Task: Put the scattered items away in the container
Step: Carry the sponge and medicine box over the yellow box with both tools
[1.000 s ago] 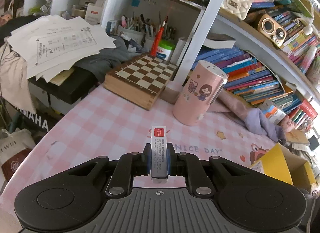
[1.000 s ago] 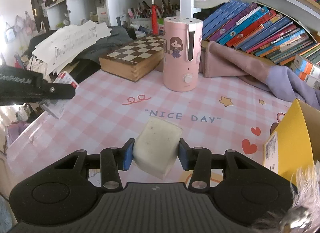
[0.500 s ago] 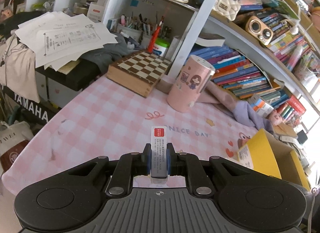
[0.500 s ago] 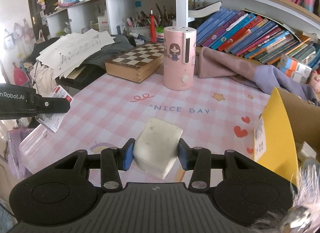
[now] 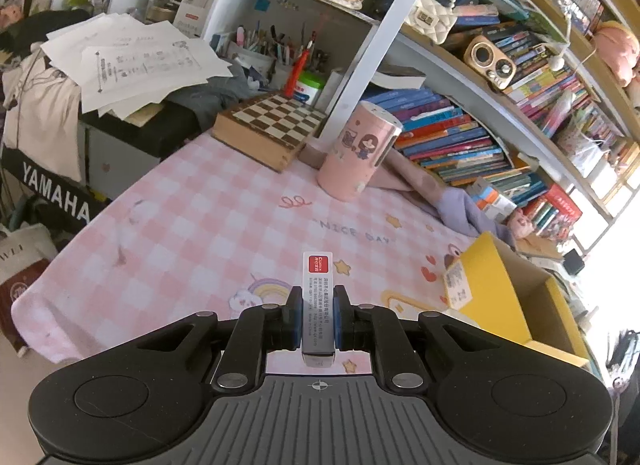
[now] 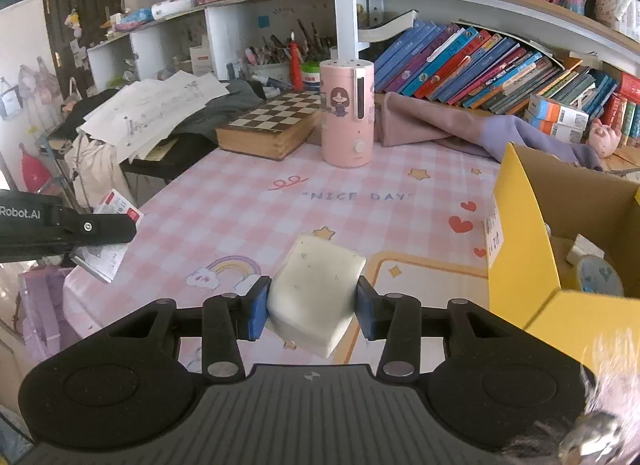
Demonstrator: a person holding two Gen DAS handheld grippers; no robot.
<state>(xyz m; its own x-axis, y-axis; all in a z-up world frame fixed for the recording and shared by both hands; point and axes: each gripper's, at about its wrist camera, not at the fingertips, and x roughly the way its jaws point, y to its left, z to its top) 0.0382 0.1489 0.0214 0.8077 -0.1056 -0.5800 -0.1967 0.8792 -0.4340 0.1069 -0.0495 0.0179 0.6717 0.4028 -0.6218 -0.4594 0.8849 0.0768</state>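
My left gripper (image 5: 317, 315) is shut on a thin white packet with a red label (image 5: 317, 297), held above the pink checked tablecloth (image 5: 208, 233). A white rounded block (image 6: 316, 297) is clamped in my right gripper (image 6: 313, 307), also above the cloth. The yellow cardboard box (image 6: 520, 225) stands open at the right in the right wrist view, with a tape roll (image 6: 600, 275) and other items inside. The same yellow box (image 5: 492, 289) lies to the right in the left wrist view. The left gripper (image 6: 116, 227) with its packet shows at the left edge of the right wrist view.
A pink cylindrical humidifier (image 6: 347, 113) and a wooden chessboard box (image 6: 272, 125) stand at the back of the table. A purple cloth (image 6: 460, 129) lies before rows of books (image 6: 480, 61). Papers (image 5: 132, 61) pile up over a keyboard to the left.
Both grippers have drawn back from the humidifier and shifted towards the yellow box, which now shows more of its inside. Each keeps its hold on its item.
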